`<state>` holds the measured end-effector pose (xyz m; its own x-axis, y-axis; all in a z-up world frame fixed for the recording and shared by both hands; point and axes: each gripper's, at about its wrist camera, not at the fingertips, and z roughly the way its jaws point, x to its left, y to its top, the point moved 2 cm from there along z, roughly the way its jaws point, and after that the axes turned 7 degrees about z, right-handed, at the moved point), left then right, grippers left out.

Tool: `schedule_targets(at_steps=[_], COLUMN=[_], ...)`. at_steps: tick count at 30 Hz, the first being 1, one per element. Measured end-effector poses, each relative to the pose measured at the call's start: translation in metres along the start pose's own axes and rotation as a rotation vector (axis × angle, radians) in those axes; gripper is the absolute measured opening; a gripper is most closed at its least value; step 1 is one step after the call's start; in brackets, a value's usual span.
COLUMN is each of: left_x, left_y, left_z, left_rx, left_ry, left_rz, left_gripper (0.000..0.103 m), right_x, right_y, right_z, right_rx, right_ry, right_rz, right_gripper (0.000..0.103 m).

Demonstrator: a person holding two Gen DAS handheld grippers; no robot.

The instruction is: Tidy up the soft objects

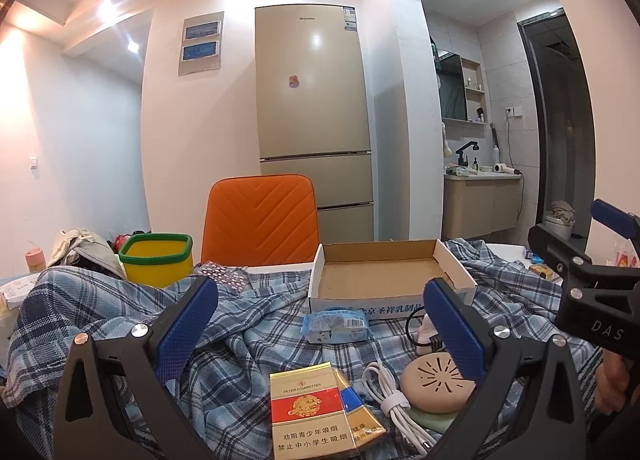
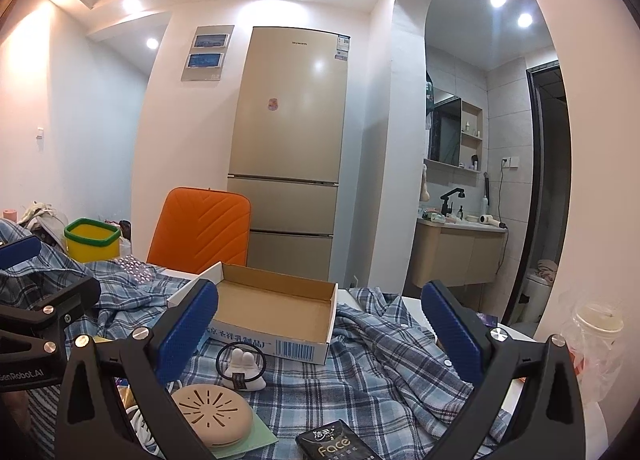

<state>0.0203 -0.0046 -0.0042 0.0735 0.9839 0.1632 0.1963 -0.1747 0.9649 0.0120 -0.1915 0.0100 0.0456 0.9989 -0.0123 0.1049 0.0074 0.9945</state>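
Observation:
A blue plaid shirt lies crumpled over the table; it also shows in the right wrist view. An open cardboard box rests on it, also in the right wrist view. A blue tissue packet lies in front of the box. My left gripper is open and empty above the shirt. My right gripper is open and empty over the shirt's right part; its body shows in the left wrist view. A black "Face" tissue pack lies near it.
Cigarette packs, a white cable, a beige round disc, a white figurine with a black hair tie lie on the shirt. A yellow bin, an orange chair and a plastic cup stand around.

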Motion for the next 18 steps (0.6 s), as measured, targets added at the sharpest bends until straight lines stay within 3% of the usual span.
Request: schedule_targets(at_steps=[18], left_x=[0.0055], left_y=[-0.0056], left_z=[0.0068], left_rx=[0.025], left_ry=[0.019], left_rz=[-0.006], left_gripper=[0.102], right_x=[-0.0012], right_y=[-0.0011], right_z=[0.0015], right_rx=[0.013], right_ry=[-0.011], right_rz=[-0.006], right_gripper=[0.103])
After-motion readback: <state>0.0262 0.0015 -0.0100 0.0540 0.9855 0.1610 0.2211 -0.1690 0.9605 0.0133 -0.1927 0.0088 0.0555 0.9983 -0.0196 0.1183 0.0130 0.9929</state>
